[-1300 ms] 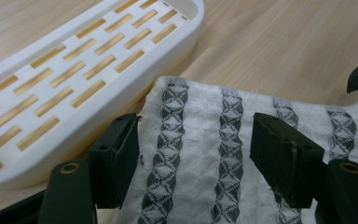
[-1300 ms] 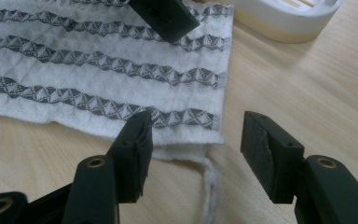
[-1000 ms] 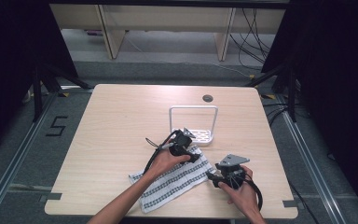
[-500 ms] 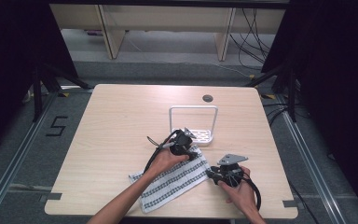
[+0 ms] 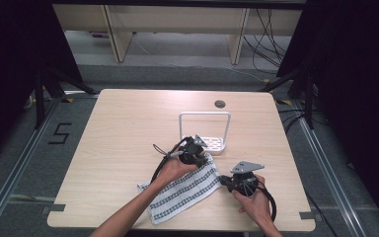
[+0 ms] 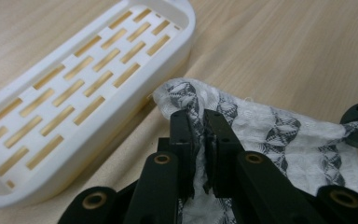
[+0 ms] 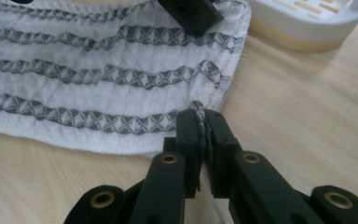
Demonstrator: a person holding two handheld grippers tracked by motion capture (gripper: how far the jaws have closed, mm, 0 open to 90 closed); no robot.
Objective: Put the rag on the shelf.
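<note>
Woven cotton cloth (image 5: 185,190), matt wooden table (image 5: 128,128), smooth white plastic rack (image 5: 212,144).

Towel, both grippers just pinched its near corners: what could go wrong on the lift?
1. The left gripper and right gripper, jaws just closed, each hold only a thin bit of the towel edge; it may slip out.
2. The towel corner lies against the white slotted rack; lifting could drag or nudge it.

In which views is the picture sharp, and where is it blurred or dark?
High view: the table is evenly lit, its surroundings dark. Left gripper view: the towel is sharp, the white rack slightly soft. Right gripper view: the towel is crisp, the jaw bases are blurred.
</note>
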